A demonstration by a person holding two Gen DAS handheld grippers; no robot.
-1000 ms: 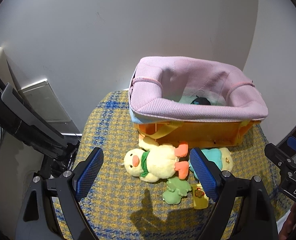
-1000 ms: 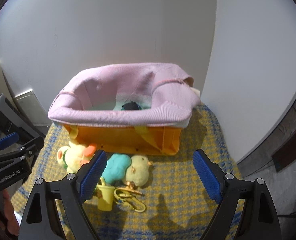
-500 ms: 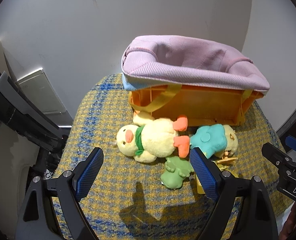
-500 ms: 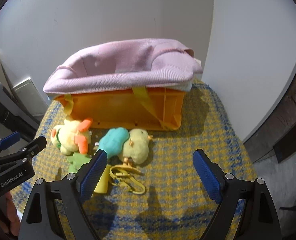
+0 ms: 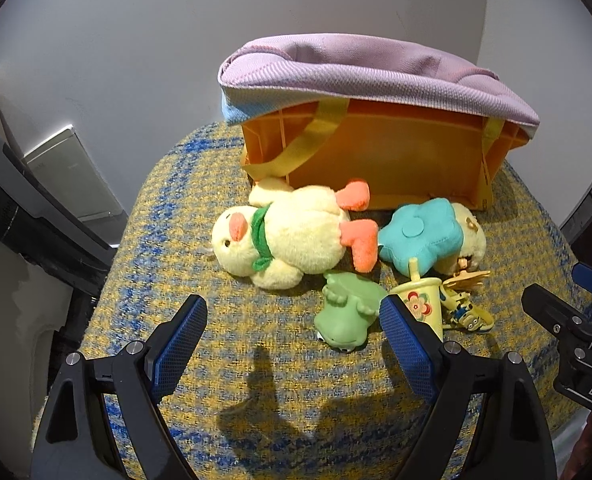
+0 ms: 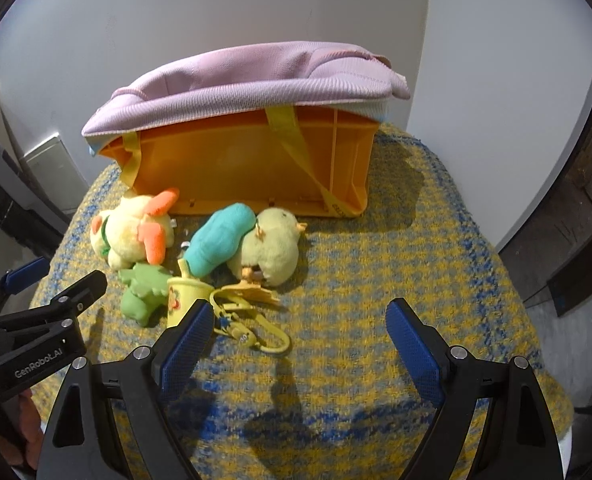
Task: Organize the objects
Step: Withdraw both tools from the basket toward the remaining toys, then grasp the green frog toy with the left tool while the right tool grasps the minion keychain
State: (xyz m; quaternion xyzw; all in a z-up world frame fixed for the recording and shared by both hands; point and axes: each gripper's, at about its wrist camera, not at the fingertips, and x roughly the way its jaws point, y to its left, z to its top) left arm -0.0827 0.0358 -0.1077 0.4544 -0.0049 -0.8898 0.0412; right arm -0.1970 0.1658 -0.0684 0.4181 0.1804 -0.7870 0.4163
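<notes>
An orange bin (image 5: 391, 160) (image 6: 248, 168) with a pink knit liner (image 5: 375, 68) (image 6: 240, 80) stands at the back of a yellow-blue woven seat. In front of it lie a yellow duck plush (image 5: 292, 236) (image 6: 132, 232), a teal-and-yellow chick plush (image 5: 427, 236) (image 6: 252, 244), a green toy (image 5: 347, 312) (image 6: 144, 288), a small yellow cup (image 5: 419, 300) (image 6: 184, 292) and a yellow keychain (image 5: 467, 312) (image 6: 252, 324). My left gripper (image 5: 294, 344) is open, low before the duck and green toy. My right gripper (image 6: 299, 344) is open beside the keychain. Both are empty.
The woven seat (image 5: 280, 400) (image 6: 375, 280) drops off at rounded edges on all sides. White walls rise close behind the bin. A dark stand (image 5: 36, 220) and a white panel (image 5: 76, 176) are on the left. Dark wood trim (image 6: 567, 224) is on the right.
Both grippers have dropped lower and closer to the toys. The bin's inside is no longer visible; its orange front wall now shows. The toys have not moved.
</notes>
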